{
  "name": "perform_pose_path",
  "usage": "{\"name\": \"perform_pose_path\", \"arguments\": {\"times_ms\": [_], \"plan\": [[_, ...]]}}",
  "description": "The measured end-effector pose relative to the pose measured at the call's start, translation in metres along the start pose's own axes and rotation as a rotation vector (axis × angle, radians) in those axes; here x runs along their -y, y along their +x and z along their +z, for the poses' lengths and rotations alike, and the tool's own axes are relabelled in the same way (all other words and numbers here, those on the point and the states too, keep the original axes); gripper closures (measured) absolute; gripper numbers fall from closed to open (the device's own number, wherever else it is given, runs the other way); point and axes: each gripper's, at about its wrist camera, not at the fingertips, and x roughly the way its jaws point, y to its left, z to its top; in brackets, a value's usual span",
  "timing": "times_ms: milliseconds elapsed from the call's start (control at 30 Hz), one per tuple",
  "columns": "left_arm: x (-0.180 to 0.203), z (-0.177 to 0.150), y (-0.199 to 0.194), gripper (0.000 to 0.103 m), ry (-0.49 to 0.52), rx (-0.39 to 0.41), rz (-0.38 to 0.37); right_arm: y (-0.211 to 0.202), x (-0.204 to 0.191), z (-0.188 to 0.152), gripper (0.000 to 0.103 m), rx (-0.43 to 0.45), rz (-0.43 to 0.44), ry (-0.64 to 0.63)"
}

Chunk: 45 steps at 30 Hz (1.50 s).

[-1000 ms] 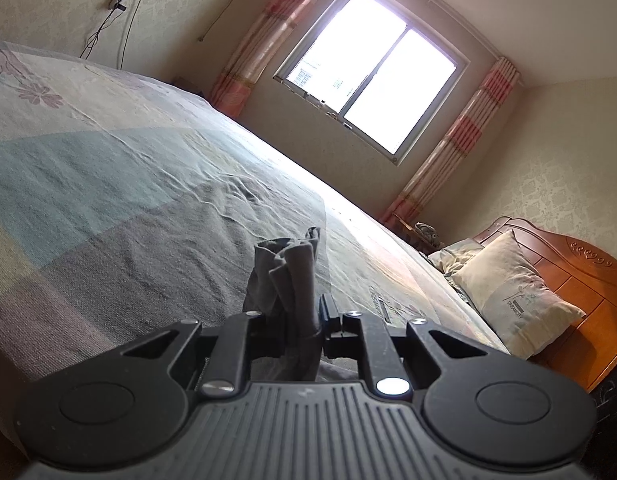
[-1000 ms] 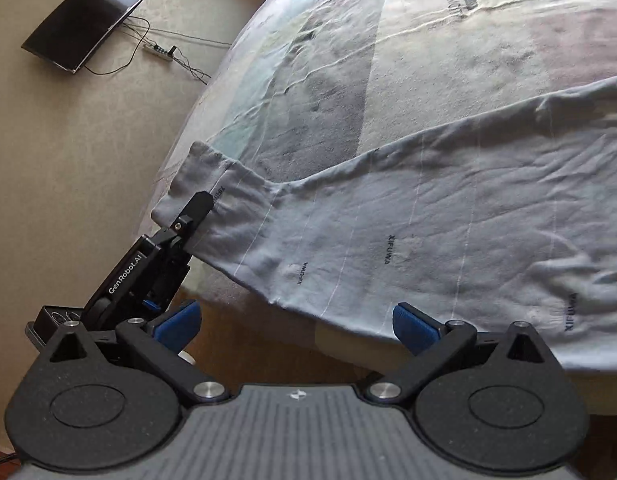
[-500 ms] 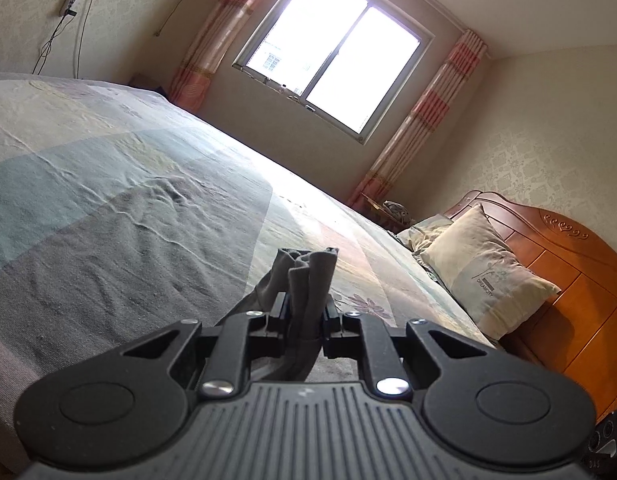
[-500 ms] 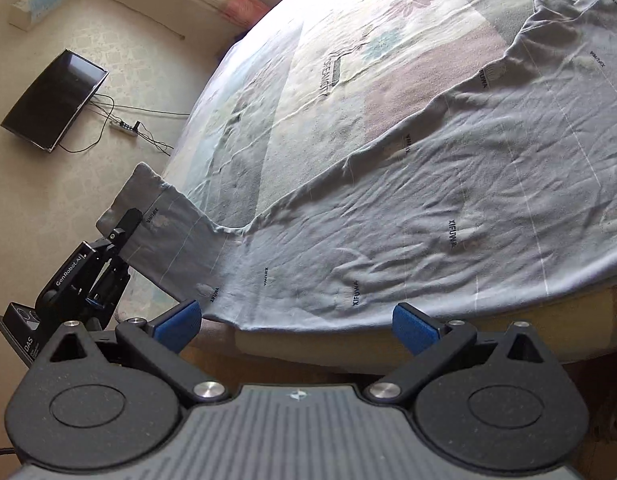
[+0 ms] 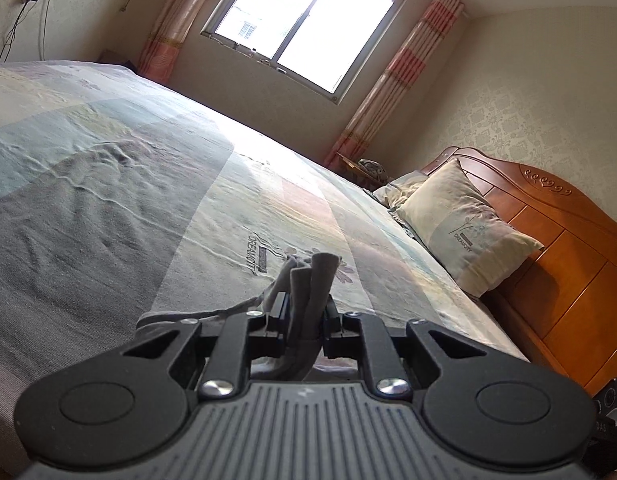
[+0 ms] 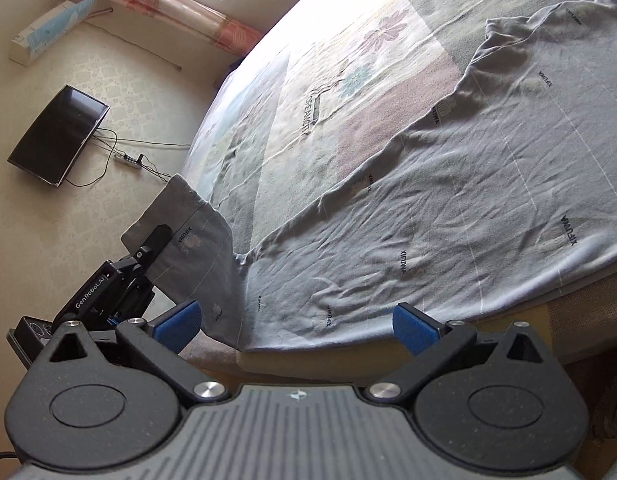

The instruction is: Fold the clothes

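Observation:
A grey long-sleeved shirt (image 6: 448, 208) with small printed logos lies spread over the bed near its front edge. Its sleeve end (image 6: 180, 220) is lifted off the bed at the left, pinched by my left gripper (image 6: 152, 244). In the left wrist view that gripper (image 5: 304, 312) is shut on bunched grey sleeve cloth (image 5: 312, 280) sticking up between its fingers. My right gripper (image 6: 296, 320) hangs open just off the bed's front edge, blue pads (image 6: 408, 322) wide apart, nothing between them, below the shirt's hem.
The bed (image 5: 108, 184) carries a patchwork cover. A pillow (image 5: 464, 220) and wooden headboard (image 5: 568, 248) stand at its head. A window (image 5: 304, 24) with pink curtains faces the bed. A dark screen (image 6: 56, 136) and a power strip (image 6: 128, 160) hang on the wall.
My left gripper has carried the sleeve end along the bed toward the shirt's body and lifted it. The right gripper's view has swung further over the shirt; it stays open.

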Motion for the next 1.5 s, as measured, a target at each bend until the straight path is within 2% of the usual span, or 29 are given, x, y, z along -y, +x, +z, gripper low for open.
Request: {"name": "perform_pose_path", "arguments": {"times_ms": [200, 600, 867, 900, 967, 1133, 1233, 1333, 1500], "plan": [[0.016, -0.014, 0.017, 0.089, 0.031, -0.054, -0.015, -0.009, 0.003, 0.002, 0.000, 0.021, 0.006, 0.002], [0.043, -0.041, 0.041, 0.089, 0.178, -0.156, 0.022, -0.015, 0.009, 0.005, 0.000, 0.029, -0.004, 0.013], [0.054, -0.056, 0.055, 0.089, 0.249, -0.239, 0.013, -0.019, 0.013, 0.006, 0.000, 0.036, -0.020, 0.011], [0.055, -0.058, 0.056, 0.088, 0.257, -0.249, 0.012, -0.020, 0.013, 0.006, 0.000, 0.037, -0.022, 0.013], [0.058, -0.062, 0.060, 0.071, 0.275, -0.270, 0.009, -0.020, 0.014, 0.006, 0.000, 0.039, -0.025, 0.013], [0.069, -0.061, 0.052, 0.058, 0.313, -0.283, -0.064, -0.022, 0.016, 0.006, 0.000, 0.040, -0.033, 0.007], [0.063, -0.047, 0.046, 0.053, 0.286, -0.257, -0.079, -0.024, 0.020, 0.006, 0.000, 0.042, -0.039, 0.013], [0.039, -0.025, 0.039, 0.048, 0.225, -0.204, -0.011, -0.027, 0.023, 0.006, 0.000, 0.044, -0.044, 0.015], [-0.015, 0.005, 0.034, 0.048, 0.049, -0.175, 0.085, -0.026, 0.028, 0.006, 0.000, 0.038, -0.058, 0.024]]}}
